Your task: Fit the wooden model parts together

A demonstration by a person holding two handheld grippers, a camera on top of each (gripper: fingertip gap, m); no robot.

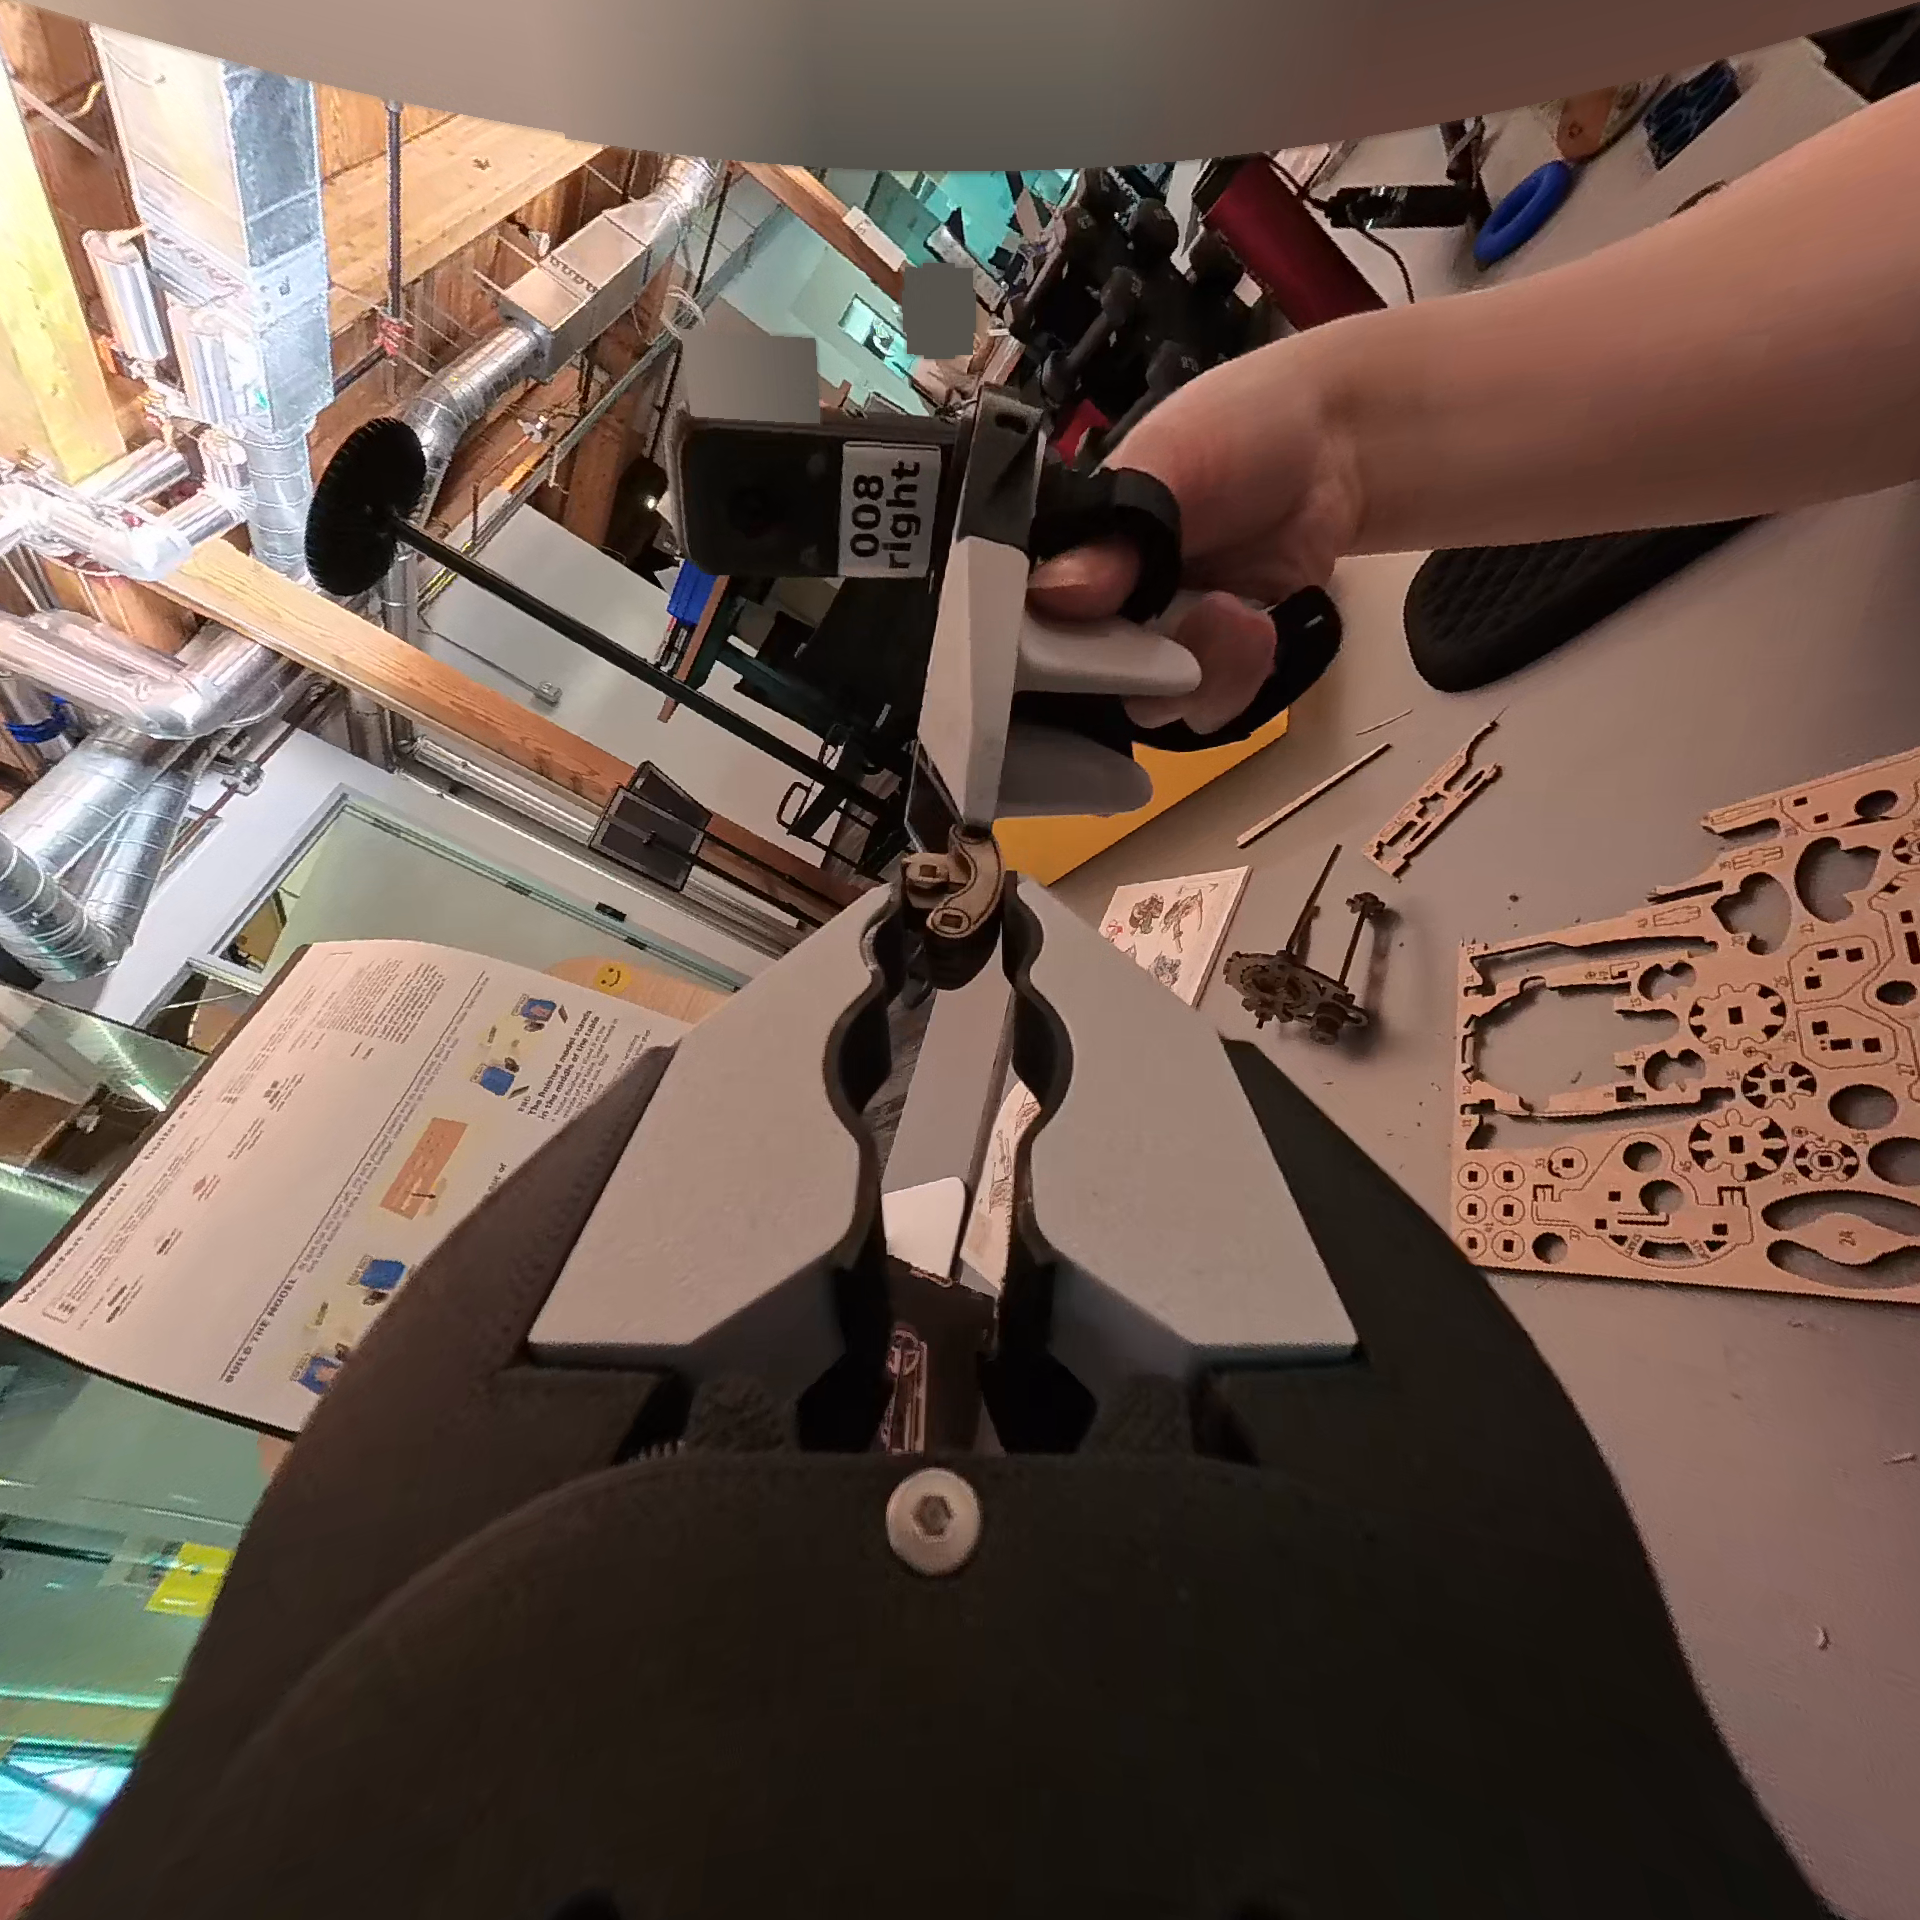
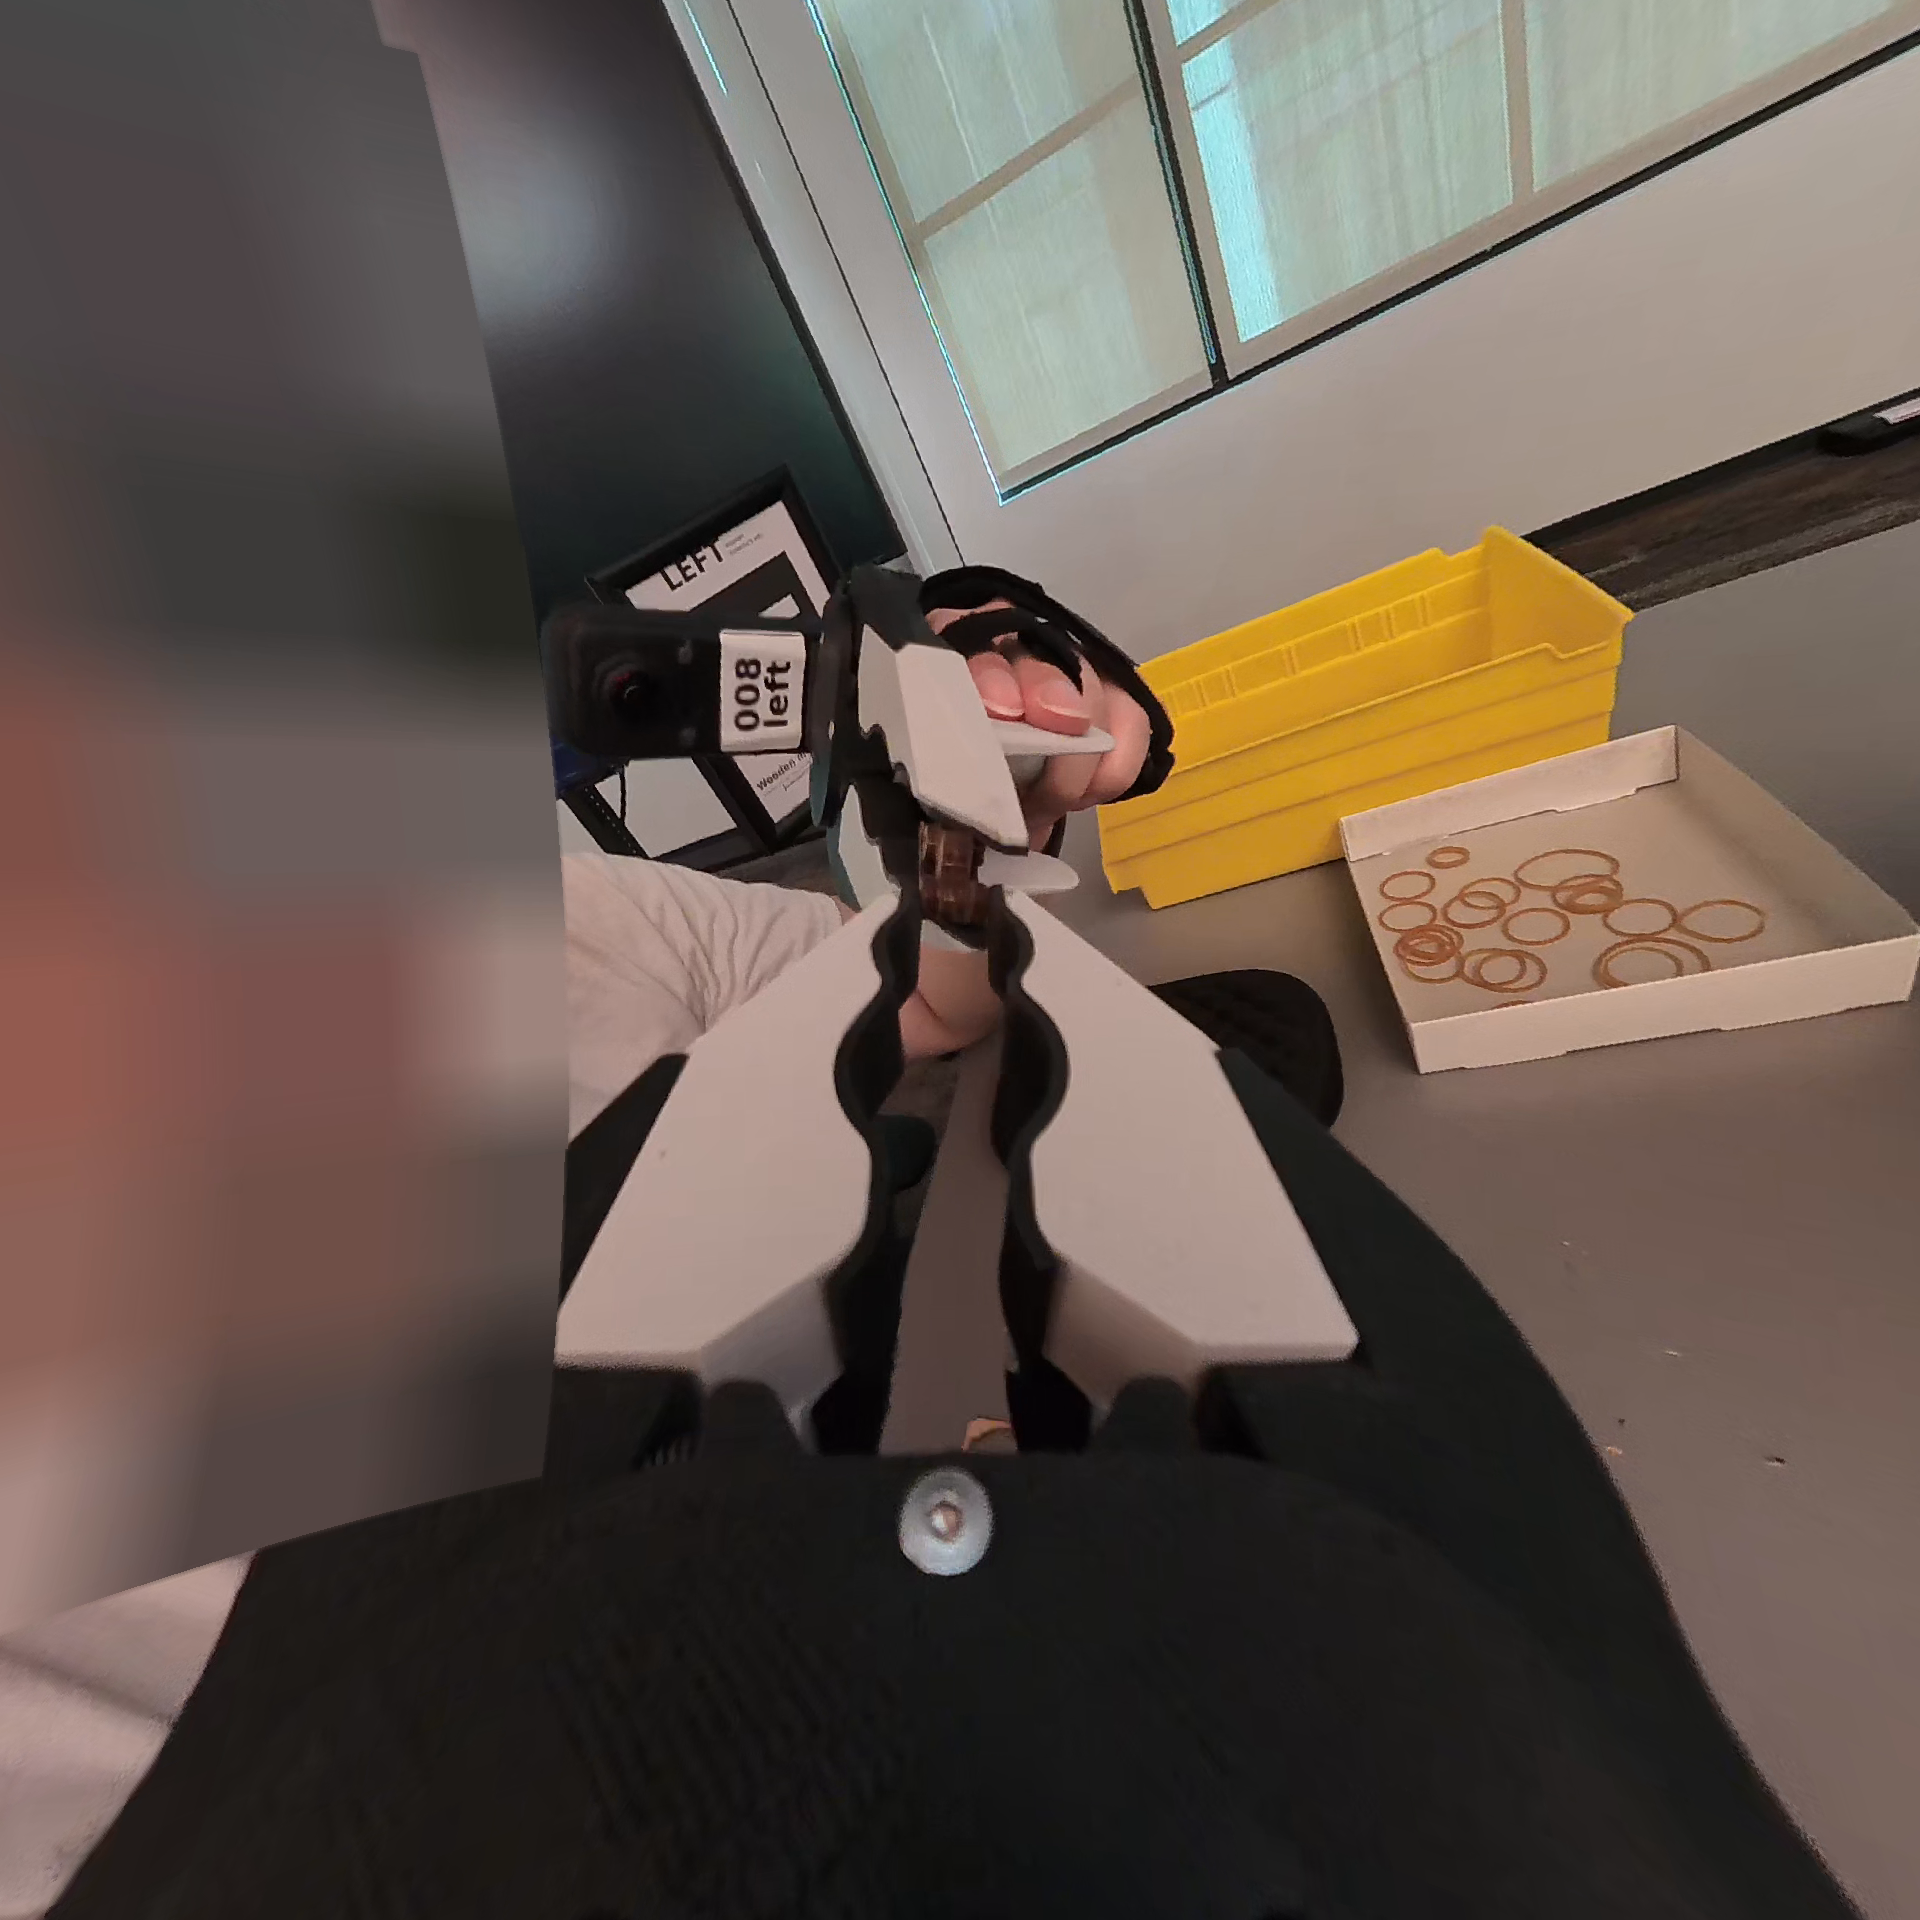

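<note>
A small brown wooden sub-assembly (image 1: pixel 954 896) with a curved part on top is held in the air between both grippers. My left gripper (image 1: pixel 951 920) is shut on its lower part. My right gripper (image 1: pixel 971 826) comes down from above, and its tips meet the top of the curved part. In the right wrist view my right gripper (image 2: pixel 951 920) is closed around the stacked wooden piece (image 2: pixel 951 883), and the left gripper (image 2: pixel 982 836) grips it from the far side. How the parts join inside is hidden by the fingers.
On the grey table (image 1: pixel 1558 1558) lie a laser-cut wooden sheet (image 1: pixel 1714 1060), a part-built gear assembly (image 1: pixel 1299 987), a thin wooden offcut (image 1: pixel 1439 810), a small booklet (image 1: pixel 1174 925) and an instruction sheet (image 1: pixel 343 1143). A yellow bin (image 2: pixel 1371 707) and a white tray of rubber bands (image 2: pixel 1621 904) stand farther off.
</note>
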